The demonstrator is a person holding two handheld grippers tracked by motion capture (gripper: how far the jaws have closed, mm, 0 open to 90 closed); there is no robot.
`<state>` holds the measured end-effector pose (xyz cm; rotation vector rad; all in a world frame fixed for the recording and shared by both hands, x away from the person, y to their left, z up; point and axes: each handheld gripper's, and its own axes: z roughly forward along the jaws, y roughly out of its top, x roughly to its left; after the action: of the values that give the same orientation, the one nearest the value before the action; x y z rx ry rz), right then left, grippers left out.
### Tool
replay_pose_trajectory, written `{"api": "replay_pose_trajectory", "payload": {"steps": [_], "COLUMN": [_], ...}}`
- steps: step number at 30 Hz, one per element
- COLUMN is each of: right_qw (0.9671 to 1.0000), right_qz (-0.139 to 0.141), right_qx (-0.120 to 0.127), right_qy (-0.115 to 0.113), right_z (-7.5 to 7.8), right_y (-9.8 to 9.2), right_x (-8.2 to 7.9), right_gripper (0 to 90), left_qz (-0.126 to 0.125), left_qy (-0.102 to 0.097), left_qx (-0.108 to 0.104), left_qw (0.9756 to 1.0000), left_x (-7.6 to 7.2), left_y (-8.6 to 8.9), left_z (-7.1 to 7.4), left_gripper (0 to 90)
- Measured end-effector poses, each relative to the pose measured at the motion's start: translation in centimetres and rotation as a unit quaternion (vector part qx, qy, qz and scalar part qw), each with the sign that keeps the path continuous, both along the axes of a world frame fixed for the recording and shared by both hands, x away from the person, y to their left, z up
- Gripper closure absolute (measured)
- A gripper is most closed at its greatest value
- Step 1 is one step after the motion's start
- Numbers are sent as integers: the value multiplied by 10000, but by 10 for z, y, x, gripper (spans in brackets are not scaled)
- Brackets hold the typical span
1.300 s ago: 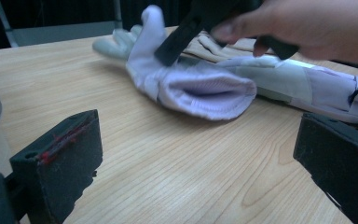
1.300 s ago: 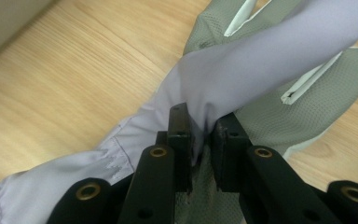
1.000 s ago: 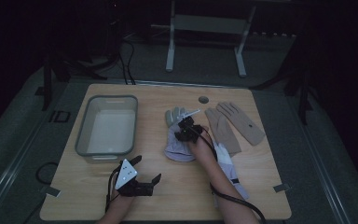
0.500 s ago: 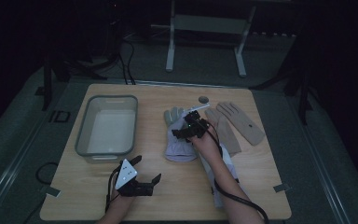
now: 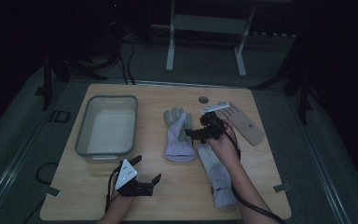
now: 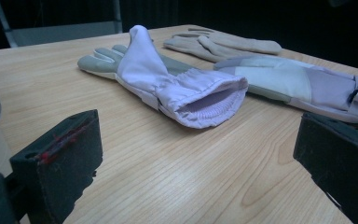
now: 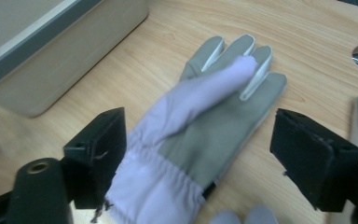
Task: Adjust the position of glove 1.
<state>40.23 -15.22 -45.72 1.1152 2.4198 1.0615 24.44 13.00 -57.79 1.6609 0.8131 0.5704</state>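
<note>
bin [image 5: 106, 131] sits empty far left, likely the drop spot | left gripper [image 5: 142, 175] parked low near front edge, jaws spread on nothing, waiting | folded lilac glove [image 5: 179, 135] lies mid-table, cuff toward person | right gripper [image 5: 199, 131] above it, jaws just opened wide, glove below, not pinched | second glove [image 5: 216, 175], tan glove [image 5: 243, 122] lie further right

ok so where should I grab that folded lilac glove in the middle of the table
Probably the gathered cuff of the folded glove: it bunches up off the table, open toward the person's edge. Come from that side, one jaw inside the opening.
</note>
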Motion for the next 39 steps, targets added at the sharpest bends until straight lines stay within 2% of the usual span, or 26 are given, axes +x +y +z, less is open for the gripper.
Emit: {"api": "replay_pose_trajectory", "payload": {"steps": [4, 5, 10, 14, 19, 21, 23, 26, 29, 32, 33, 34, 35, 38, 39], "right_qw": [10000, 9999, 9999, 9997, 9997, 9996, 9997, 9997, 9997, 9996, 9992, 9992, 9987, 9979, 9973], "right_qz": [0, -21, -72, -186, -185, -149, -182, -195, -106, -14, 48, 48, 155, 177, 142], "right_qx": [29, 114, 145, 143, 178, 222, 149, 61, -145, -184, -271, -271, -331, -458, -508], "right_qy": [-42, -25, -31, -9, 10, 30, -45, 106, 176, 236, 296, 296, 354, 425, 513], "right_z": [1, 1, 0, -3, -9, -12, -16, -26, -37, -43, -51, -51, -59, -72, -78], "right_y": [-13, -24, -40, -53, -71, -78, -85, -97, -100, -103, -106, -106, -107, -110, -111], "right_x": [-8, -14, -23, -31, -45, -50, -57, -68, -78, -85, -92, -92, -96, -97, -96], "right_gripper": [140, 138, 131, 106, 107, 120, 145, 209, 225, 244, 288, 288, 316, 376, 404], "left_qz": [11, 12, 7, 18, 15, 18, 18, 18, 17, 22, 18, 16, 18, 20, 21], "left_qy": [41, 45, 3, 17, -1, -3, -5, -7, -4, -4, -11, -9, -10, -7, -8], "left_qx": [-56, -63, 2, -13, 5, -2, 0, 13, 15, 17, 38, 40, 42, 44, 43], "left_qw": [10000, 10000, 10000, 10000, 10000, 10000, 10000, 10000, 10000, 10000, 10000, 10000, 10000, 10000, 10000], "left_x": [1, 1, 0, 0, 0, 0, 0, 0, 0, -1, 0, 0, 0, 0, 0], "left_y": [1, 1, 0, 0, 0, 0, 0, -1, -1, -1, -1, -1, -1, -1, -1], "left_z": [0, 0, 0, 0, 0, 0, 0, 0, 0, 0, 0, 0, 0, 0, 0], "left_gripper": [15, 15, 15, 15, 15, 14, 15, 15, 15, 15, 15, 15, 15, 15, 15]}}
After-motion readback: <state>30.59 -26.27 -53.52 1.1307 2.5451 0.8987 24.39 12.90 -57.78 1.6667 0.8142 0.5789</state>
